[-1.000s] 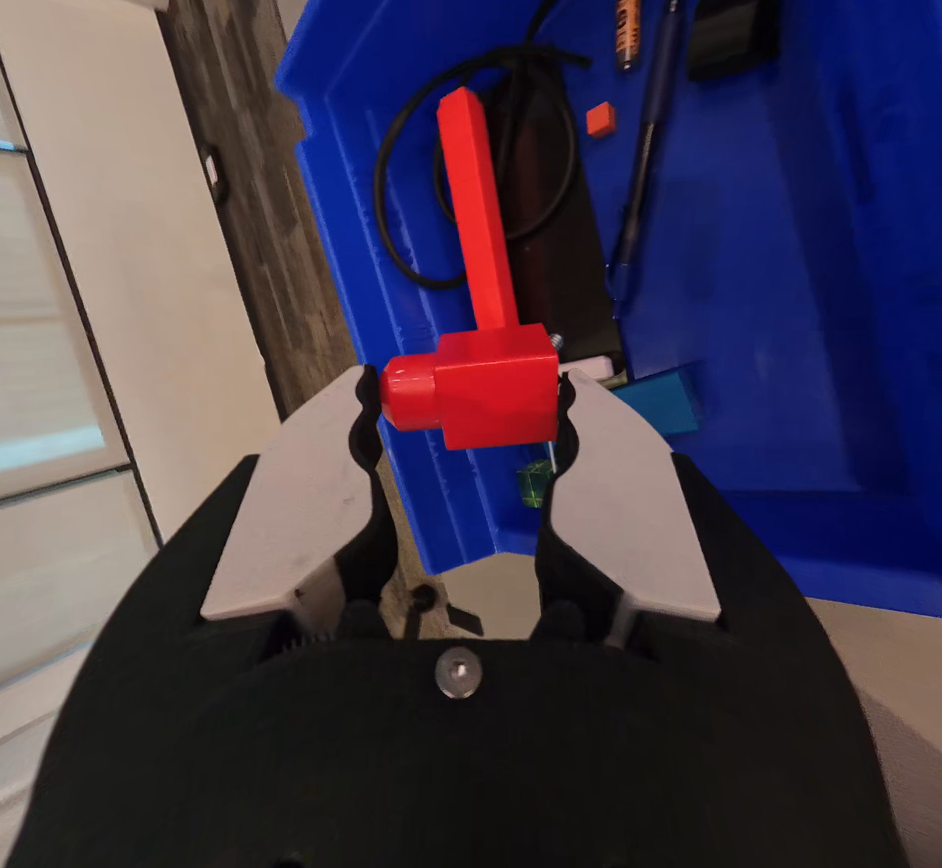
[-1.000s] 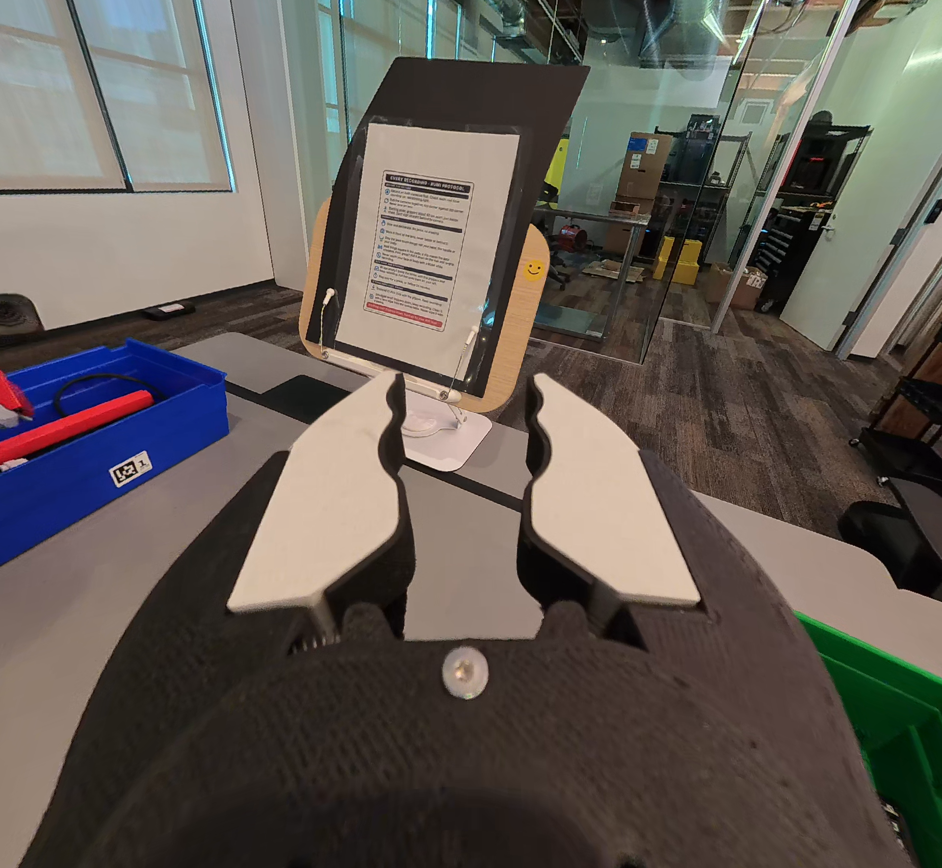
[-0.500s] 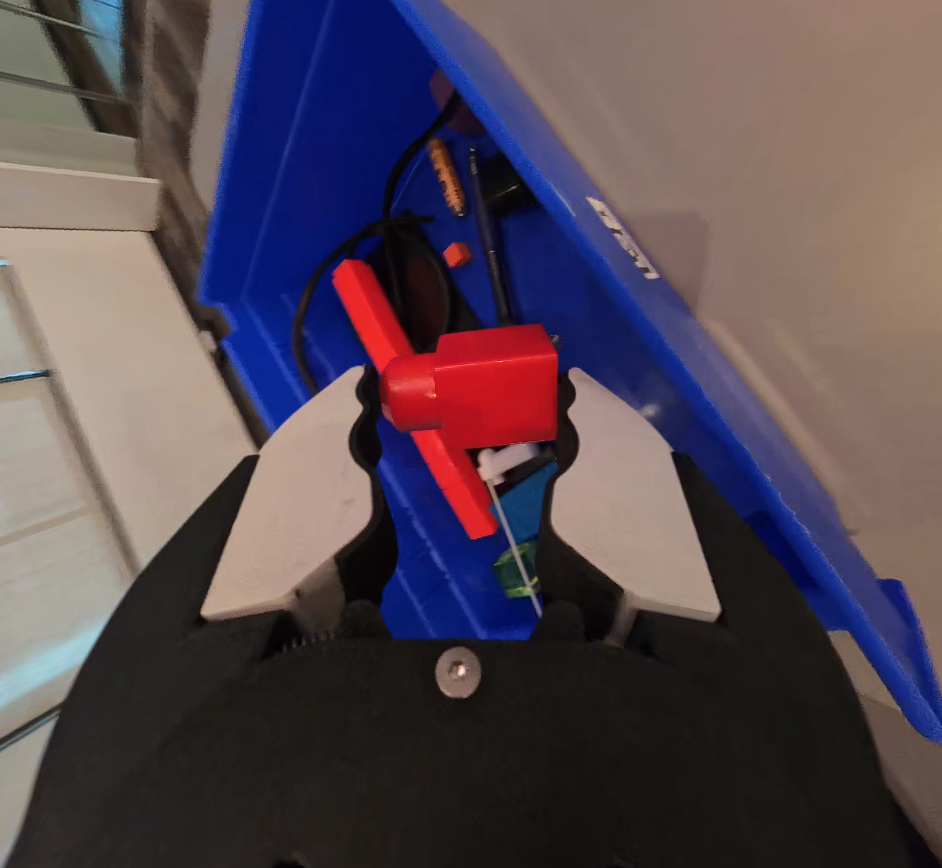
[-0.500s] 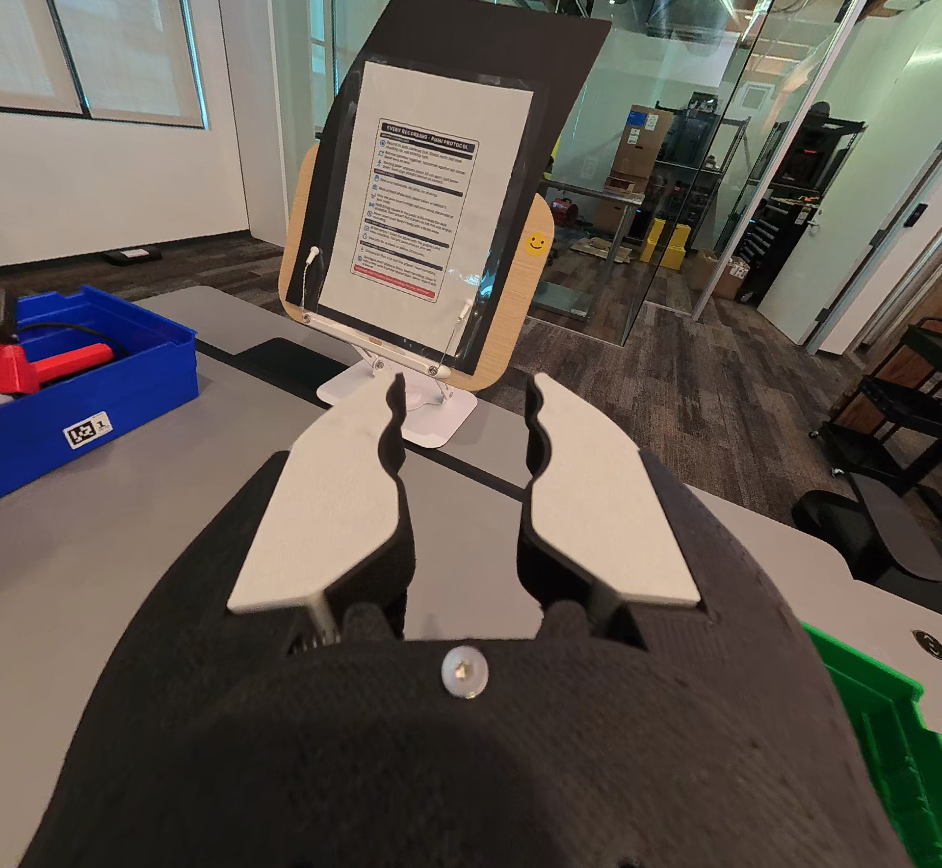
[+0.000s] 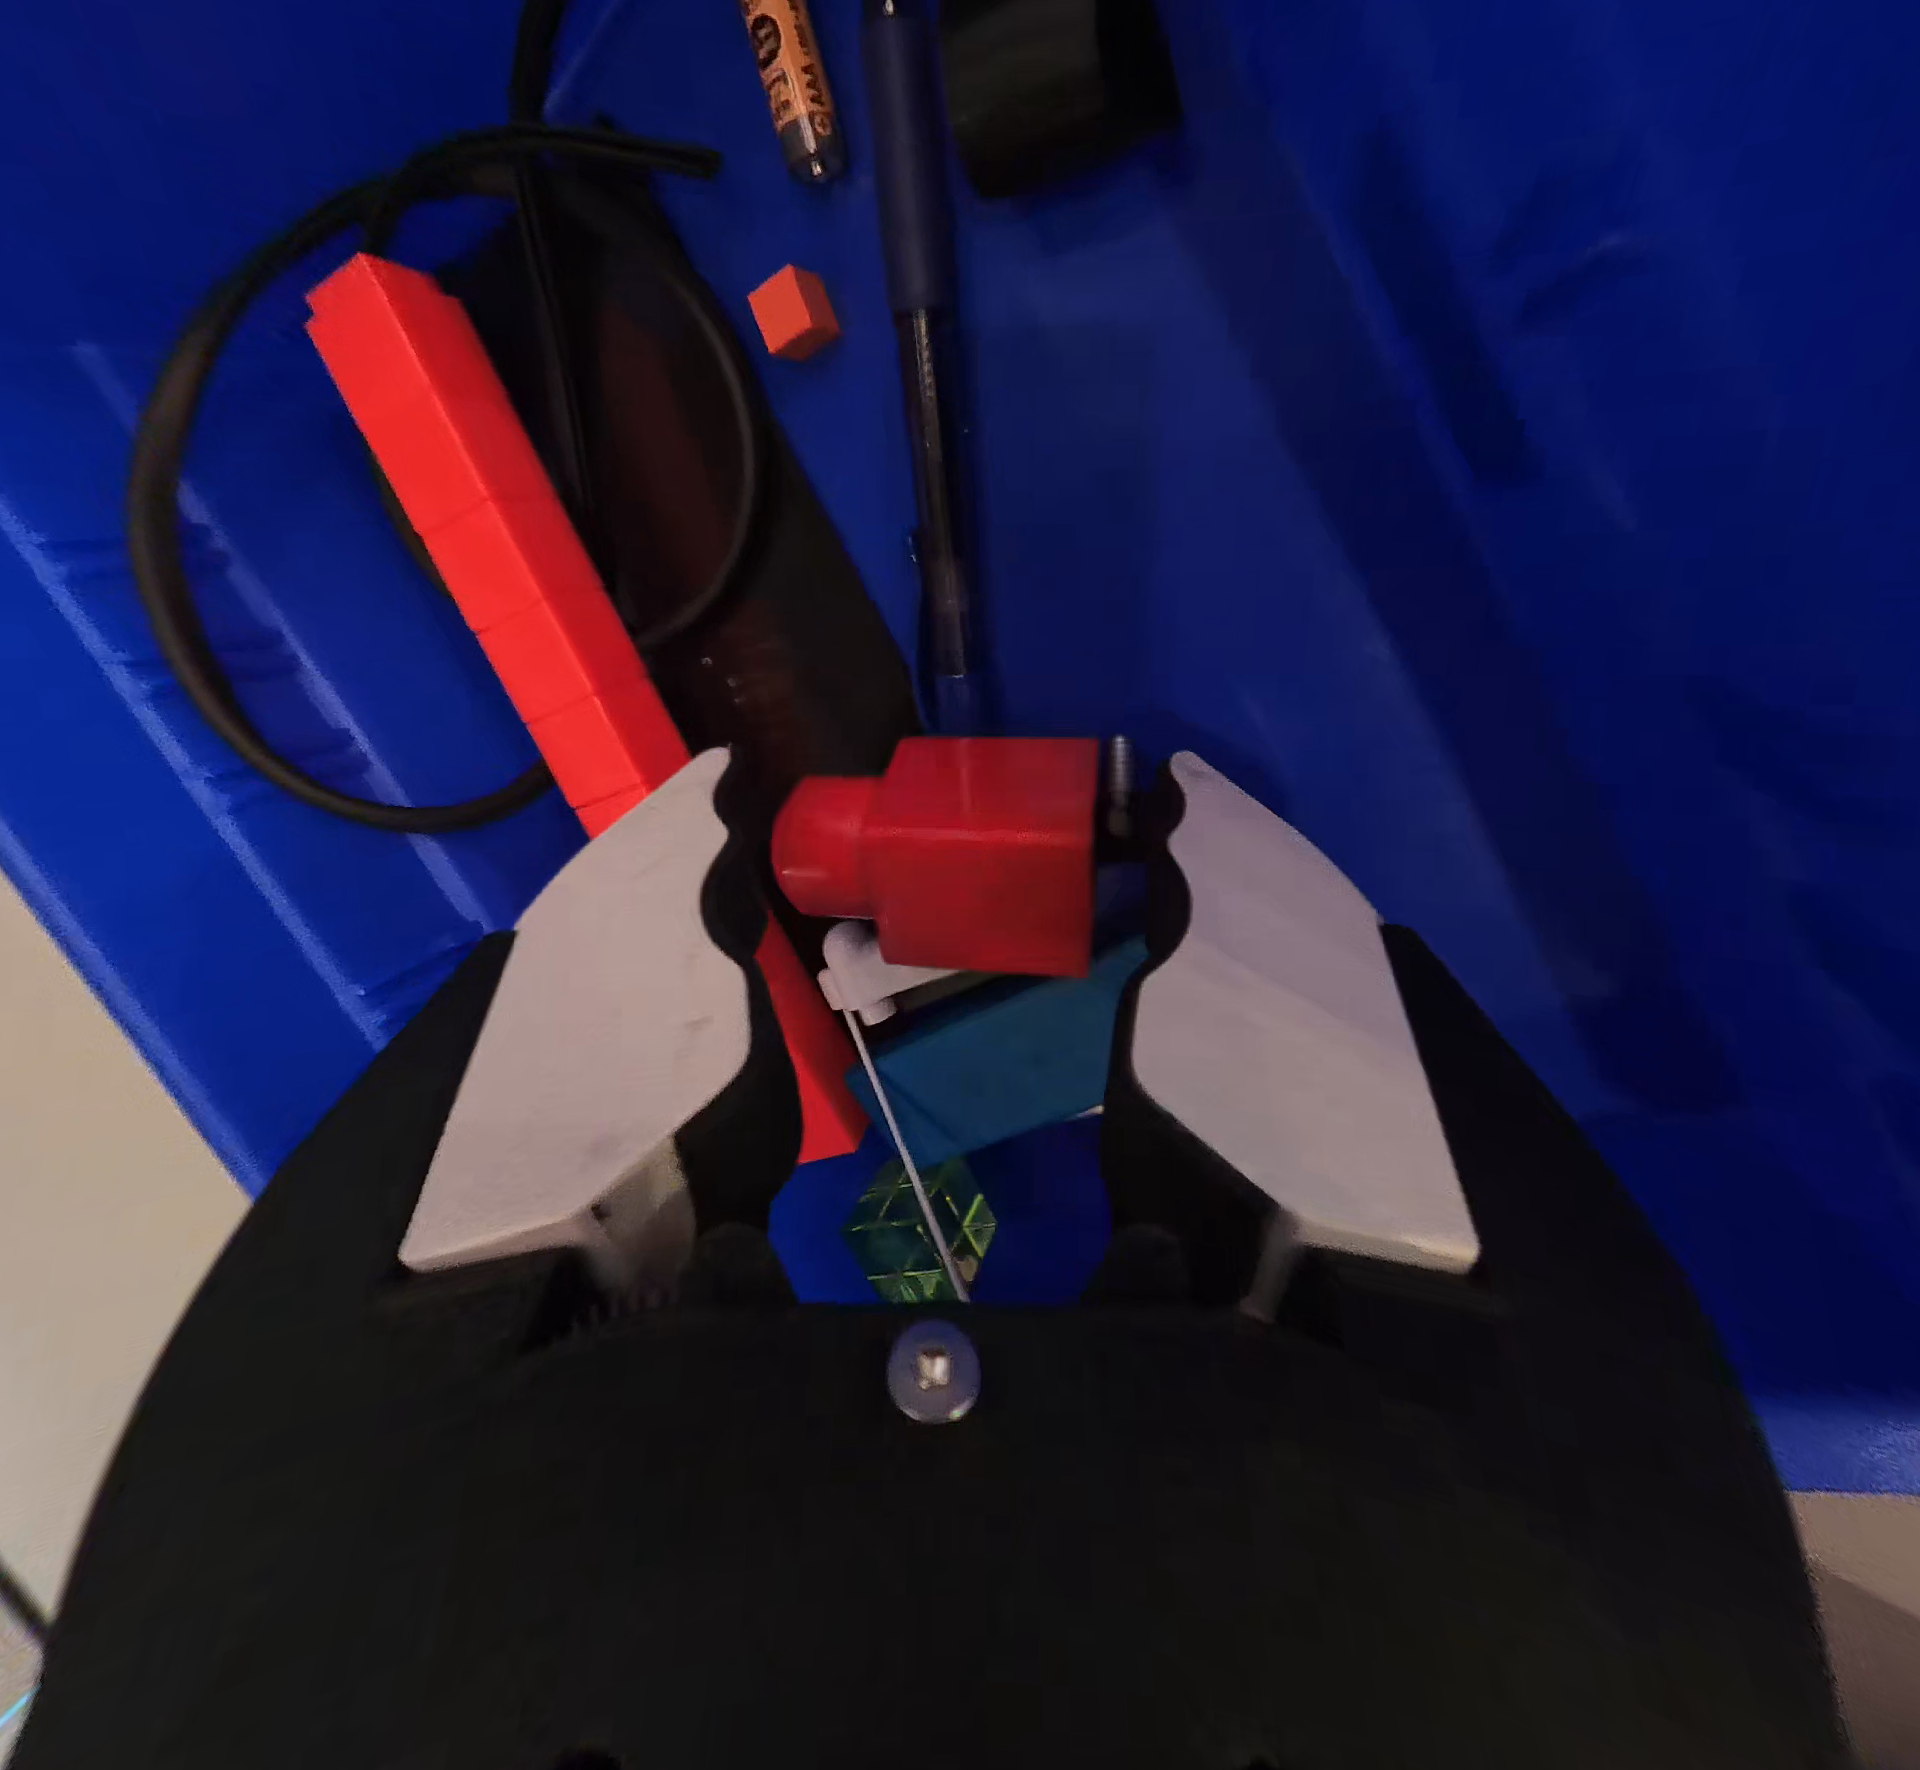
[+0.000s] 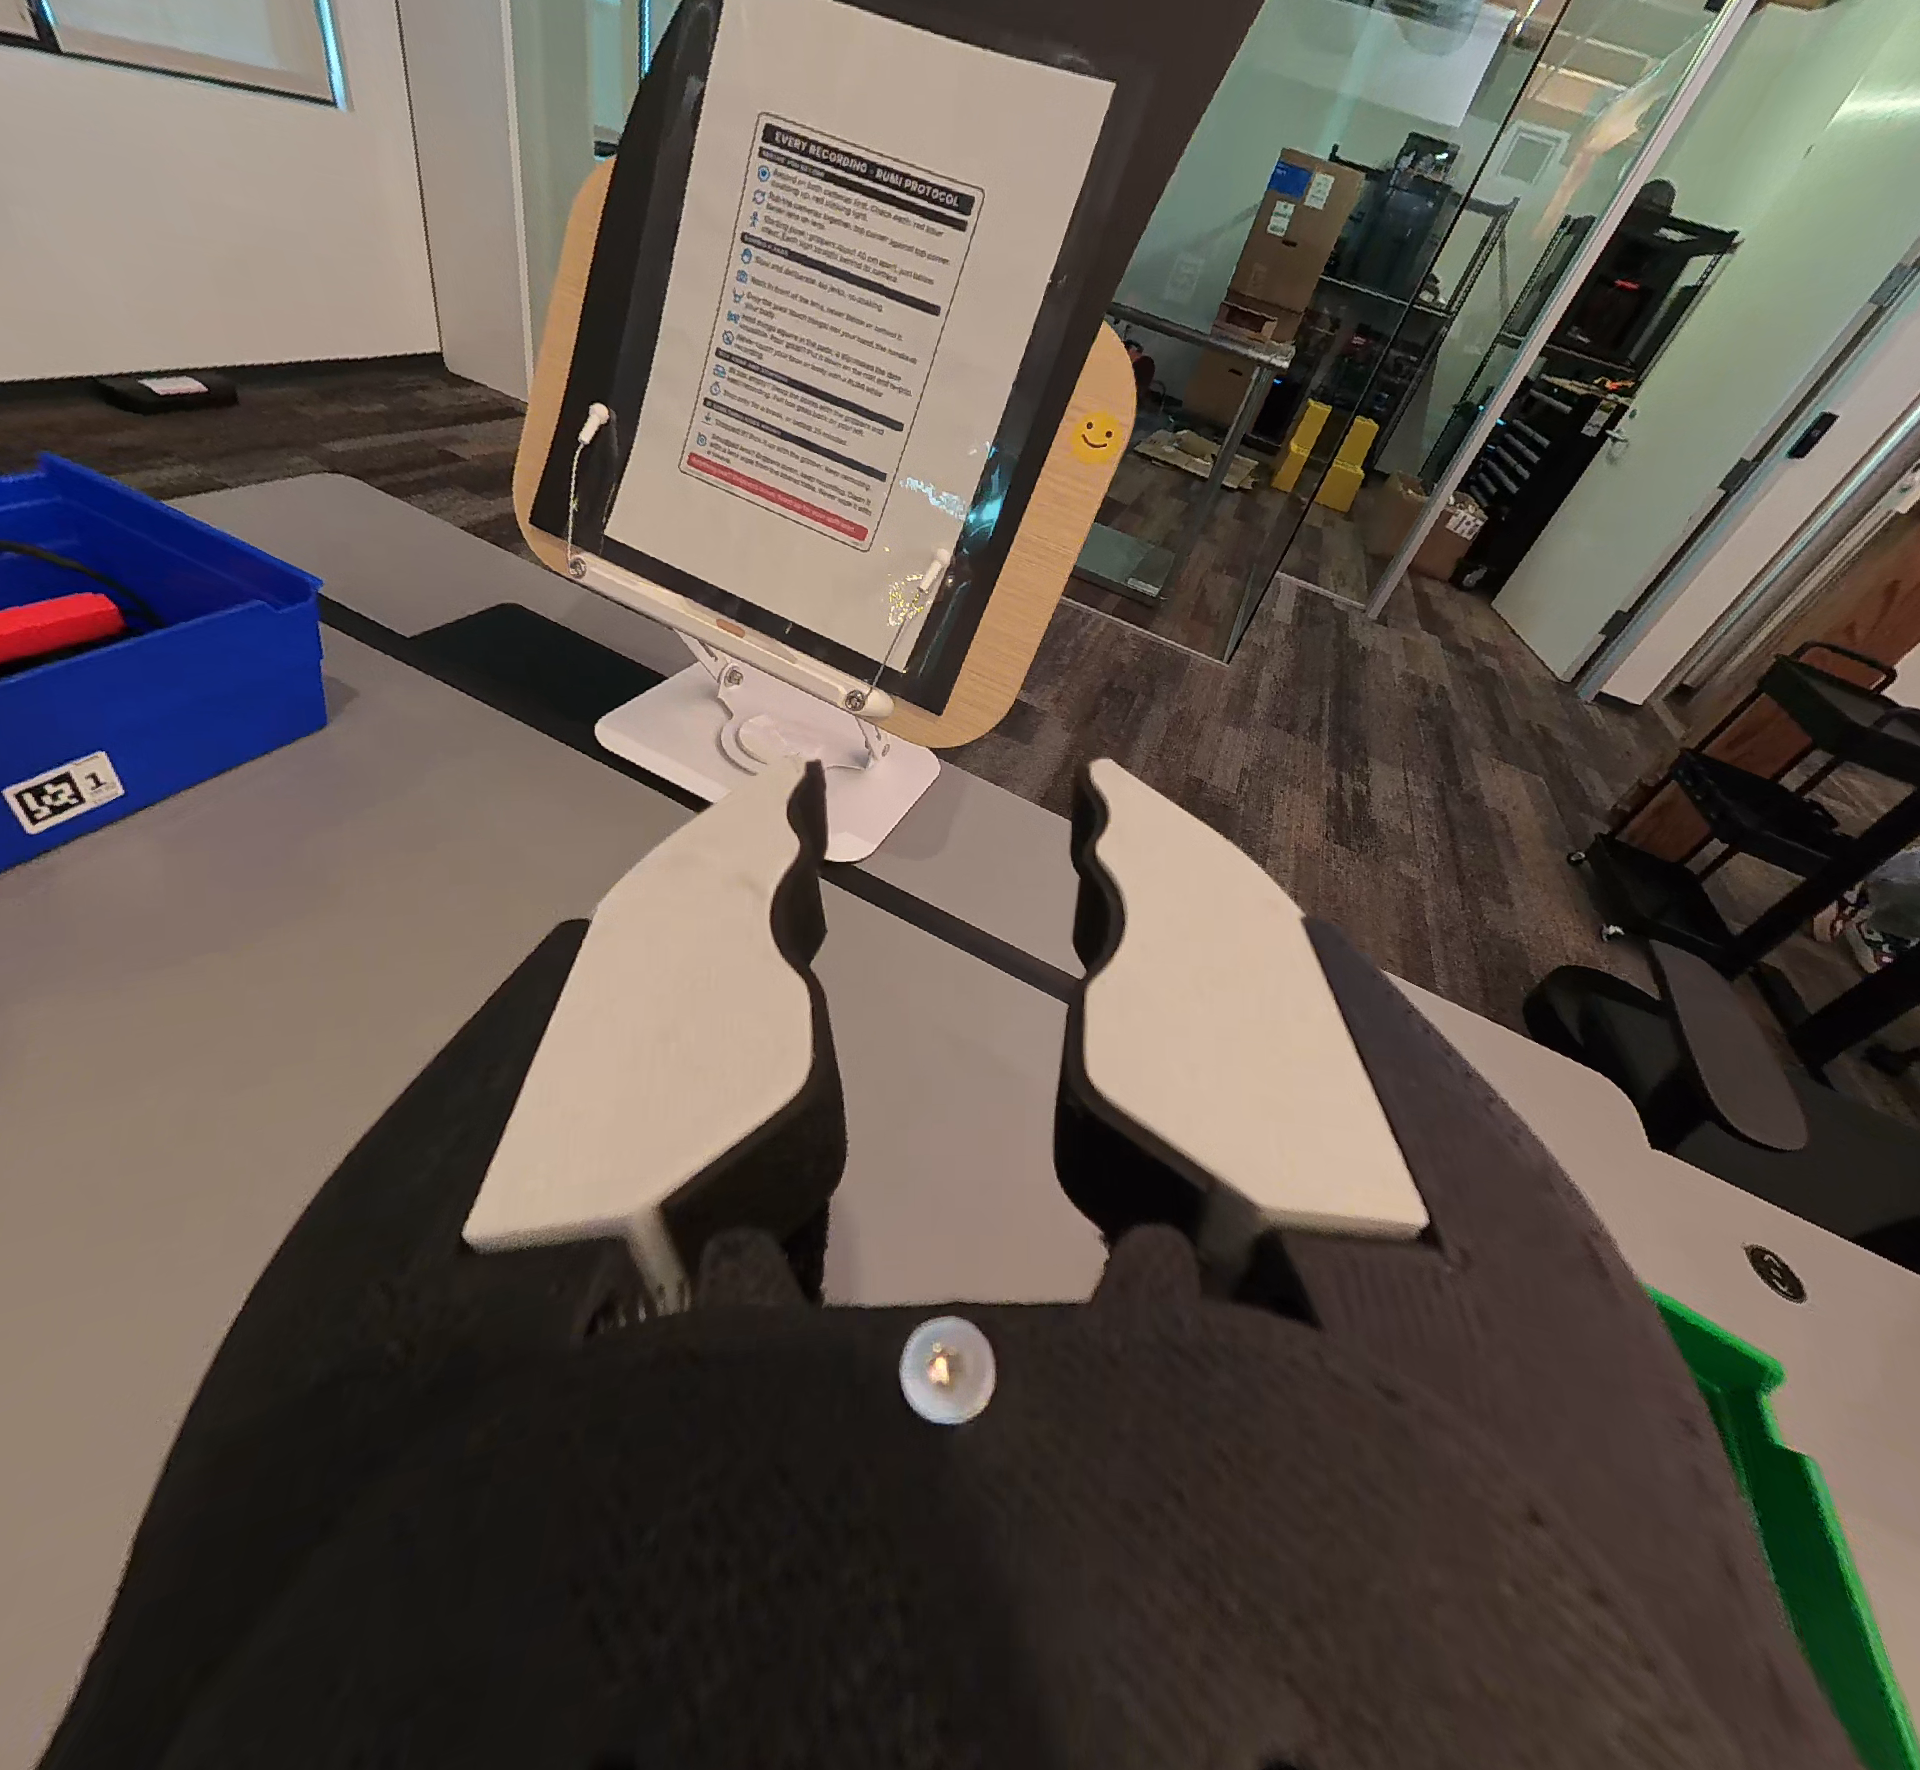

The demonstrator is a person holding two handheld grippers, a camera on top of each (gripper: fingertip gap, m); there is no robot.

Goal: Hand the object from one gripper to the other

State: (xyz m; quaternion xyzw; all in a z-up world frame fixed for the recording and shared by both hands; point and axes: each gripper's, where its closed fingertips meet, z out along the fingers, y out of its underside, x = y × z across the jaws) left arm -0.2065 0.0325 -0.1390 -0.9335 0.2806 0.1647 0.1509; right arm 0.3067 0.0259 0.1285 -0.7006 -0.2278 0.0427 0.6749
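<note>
Left gripper (image 5: 948, 821): clamped on the red block (image 5: 961, 853), frame centre, above the blue bin (image 5: 1507, 473).
Right gripper (image 6: 945, 821): fingers apart, empty, above the grey table (image 6: 312, 941).
Bin contents: red bar (image 5: 488, 536), pen (image 5: 920, 318), black cable (image 5: 208, 390).

Left wrist view: blue bin (image 5: 1455, 370) cut off at top and right edges. Red block (image 5: 966, 847) between the left claw (image 5: 948, 821) fingertips covers the near end of the red bar (image 5: 488, 525) and part of the teal block (image 5: 997, 1055); contact with the left finger hard to tell. Green translucent piece (image 5: 920, 1242) partly hidden by the claw body. Black cable (image 5: 208, 432) runs out at the top edge.

Right wrist view: green bin (image 6: 1808, 1564) cut by the right and bottom edges. Printed sheet (image 6: 831, 307) on its stand, text too small. Far shelving (image 6: 1621, 349) indistinct behind glass.
</note>
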